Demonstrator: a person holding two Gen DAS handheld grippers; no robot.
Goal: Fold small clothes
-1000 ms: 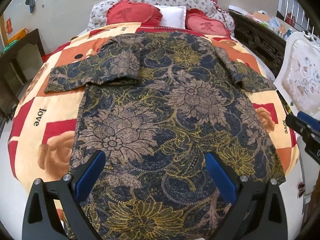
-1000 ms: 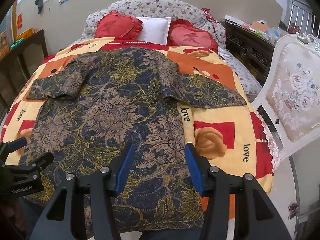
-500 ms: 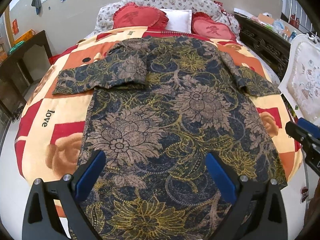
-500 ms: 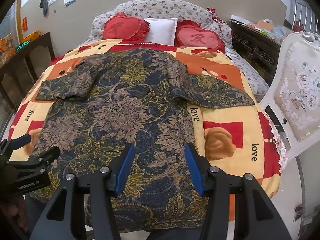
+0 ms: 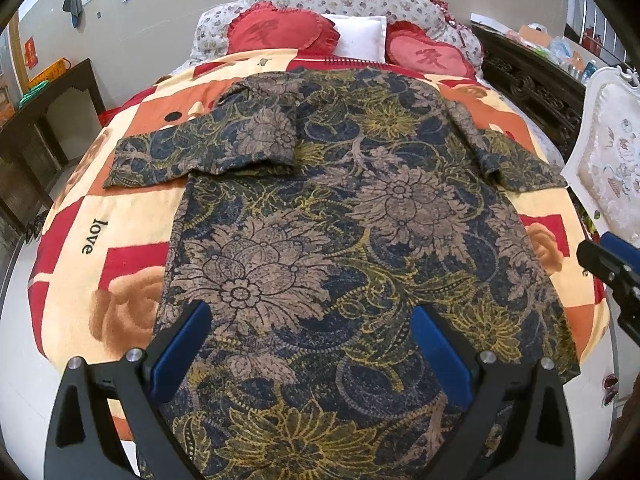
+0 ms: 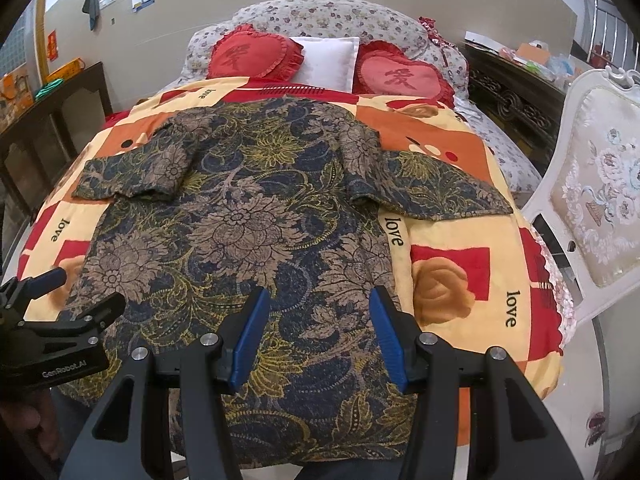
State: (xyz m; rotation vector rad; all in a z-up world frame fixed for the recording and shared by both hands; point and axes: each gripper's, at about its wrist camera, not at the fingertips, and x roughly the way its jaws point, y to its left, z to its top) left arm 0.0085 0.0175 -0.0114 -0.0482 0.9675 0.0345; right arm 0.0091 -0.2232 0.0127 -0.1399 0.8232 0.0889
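A dark floral dress (image 5: 320, 216) with gold and tan flowers lies flat on the bed, sleeves spread to both sides; it also shows in the right wrist view (image 6: 248, 232). My left gripper (image 5: 310, 344) is open and empty, held above the dress's lower part near the hem. My right gripper (image 6: 318, 332) is open and empty above the dress's lower right part. The right gripper shows at the right edge of the left wrist view (image 5: 612, 268). The left gripper shows at the left edge of the right wrist view (image 6: 52, 320).
The dress lies on an orange, red and cream blanket (image 5: 120, 232) covering a round bed. Red heart cushions (image 6: 256, 52) and a white pillow (image 6: 328, 60) sit at the head. A white upholstered chair (image 6: 600, 200) stands right of the bed, a dark wooden table (image 5: 48, 120) left.
Both grippers have pulled back and risen a little, so more of the bed and dress shows. The dress has not moved.
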